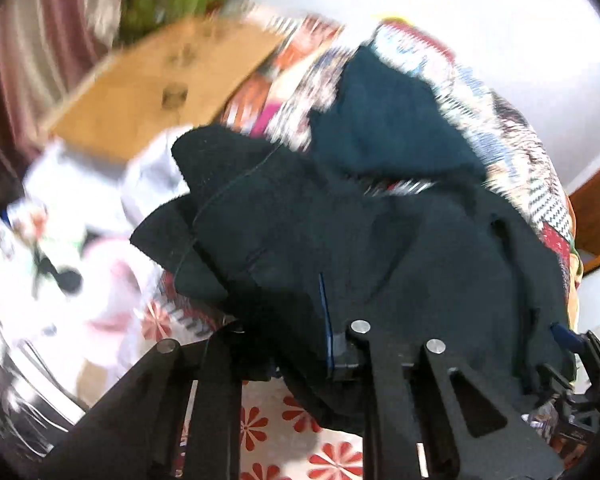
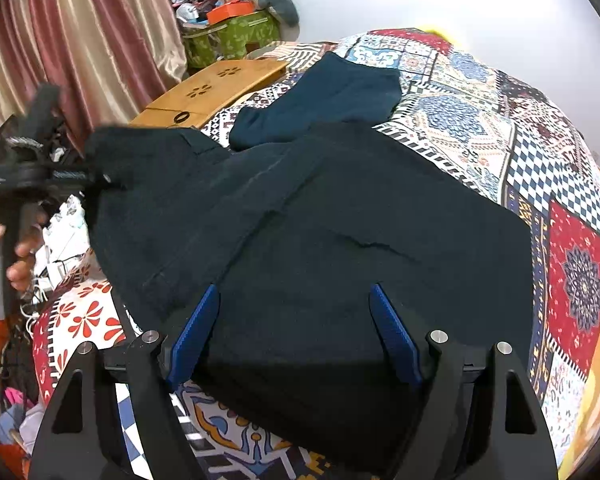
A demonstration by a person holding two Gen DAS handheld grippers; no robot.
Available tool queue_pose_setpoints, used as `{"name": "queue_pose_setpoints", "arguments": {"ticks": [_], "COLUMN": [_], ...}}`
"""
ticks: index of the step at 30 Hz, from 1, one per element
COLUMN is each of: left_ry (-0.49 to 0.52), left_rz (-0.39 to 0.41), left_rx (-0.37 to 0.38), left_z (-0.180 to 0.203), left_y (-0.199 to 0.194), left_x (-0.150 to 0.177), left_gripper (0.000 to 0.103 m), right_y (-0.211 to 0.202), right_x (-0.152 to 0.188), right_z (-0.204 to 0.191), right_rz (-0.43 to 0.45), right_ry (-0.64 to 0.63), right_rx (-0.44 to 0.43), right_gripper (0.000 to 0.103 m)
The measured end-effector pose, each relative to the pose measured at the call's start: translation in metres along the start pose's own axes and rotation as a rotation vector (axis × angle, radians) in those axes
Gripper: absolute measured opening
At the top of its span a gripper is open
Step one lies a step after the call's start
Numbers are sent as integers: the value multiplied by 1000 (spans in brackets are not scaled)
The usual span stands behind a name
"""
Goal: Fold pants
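The left gripper [image 1: 332, 344] is clamping a fold of the dark pants [image 1: 340, 232]: its jaws are drawn together with the black cloth bunched between them, and only a thin edge of a blue pad [image 1: 325, 312] is showing beside the fabric. The cloth is draping over the gripper's black arms and hanging down toward the bedspread with red flowers [image 1: 332, 464]. The left wrist view is blurring everything past the cloth.

In the right wrist view the right gripper [image 2: 296, 332] is hovering with its jaws standing wide apart, one blue pad [image 2: 194, 336] on the left and the other on the right, with the near part of the pants [image 2: 320, 240] lying between them. Whether the pads are touching the cloth I cannot tell; they are not squeezing it.

The pants are lying spread across the patchwork bedspread [image 2: 480, 128] on the bed, their left corner being held up off the bed by the left gripper [image 2: 100, 178], which is showing at the left edge with a person's hand [image 2: 16, 252] around its handle. A dark teal garment [image 2: 332, 96] is lying just beyond the pants, its near edge tucked under them. Farther left a low wooden desk [image 2: 216, 84] is standing at the bed's far edge, with a green patterned box [image 2: 232, 40] full of things behind it and striped pink curtains [image 2: 92, 40] hanging at the far left.
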State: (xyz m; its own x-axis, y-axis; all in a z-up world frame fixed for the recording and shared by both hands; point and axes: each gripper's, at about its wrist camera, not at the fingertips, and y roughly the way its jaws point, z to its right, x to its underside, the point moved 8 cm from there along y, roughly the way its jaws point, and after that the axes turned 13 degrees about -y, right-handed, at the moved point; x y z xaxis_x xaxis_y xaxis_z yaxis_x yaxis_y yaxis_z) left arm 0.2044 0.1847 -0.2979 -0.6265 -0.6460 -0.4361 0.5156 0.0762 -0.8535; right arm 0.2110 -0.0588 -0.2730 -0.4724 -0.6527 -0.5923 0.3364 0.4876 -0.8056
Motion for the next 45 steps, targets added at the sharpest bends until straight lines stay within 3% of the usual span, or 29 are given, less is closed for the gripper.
{"name": "queue_pose_setpoints", "arguments": {"ticks": [5, 10, 15, 18, 21, 24, 28, 30, 33, 35, 37, 42, 45], "left_ry": [113, 238, 356, 436, 517, 591, 671, 725, 770, 766, 728, 664, 635], "left_rz": [163, 275, 300, 277, 203, 37, -188, -238, -218, -248, -252, -121, 20], "left_rx": [91, 195, 295, 358, 405, 428, 386, 341, 331, 346, 387, 427, 339], "left_z": [57, 126, 210, 256, 296, 322, 325, 320, 318, 318, 316, 303, 288], "left_y": [-67, -112, -124, -125, -104, -62, -4, 14, 10, 3, -15, -49, -47], "left_x": [-21, -33, -28, -4, 32, 83, 152, 177, 182, 179, 169, 117, 67], "left_gripper": [16, 16, 16, 16, 16, 16, 17, 20, 28, 45, 75, 87, 93], "right_y": [-20, -51, -68, -77, -88, -100, -113, -118, -122, -123, -125, -136, -139], "right_x": [11, 34, 64, 84, 99, 110, 124, 128, 132, 133, 131, 115, 101], "right_z": [11, 38, 65, 83, 97, 107, 119, 121, 122, 122, 121, 113, 107], "right_rz": [31, 77, 89, 89, 100, 107, 110, 109, 105, 104, 109, 157, 178], "right_ry": [74, 181, 293, 362, 414, 440, 470, 475, 476, 475, 472, 445, 422], "right_rx": [4, 38, 76, 107, 126, 153, 182, 190, 202, 210, 214, 207, 200], "right_gripper": [75, 75, 75, 75, 75, 75, 75, 75, 75, 75, 75, 75, 75]}}
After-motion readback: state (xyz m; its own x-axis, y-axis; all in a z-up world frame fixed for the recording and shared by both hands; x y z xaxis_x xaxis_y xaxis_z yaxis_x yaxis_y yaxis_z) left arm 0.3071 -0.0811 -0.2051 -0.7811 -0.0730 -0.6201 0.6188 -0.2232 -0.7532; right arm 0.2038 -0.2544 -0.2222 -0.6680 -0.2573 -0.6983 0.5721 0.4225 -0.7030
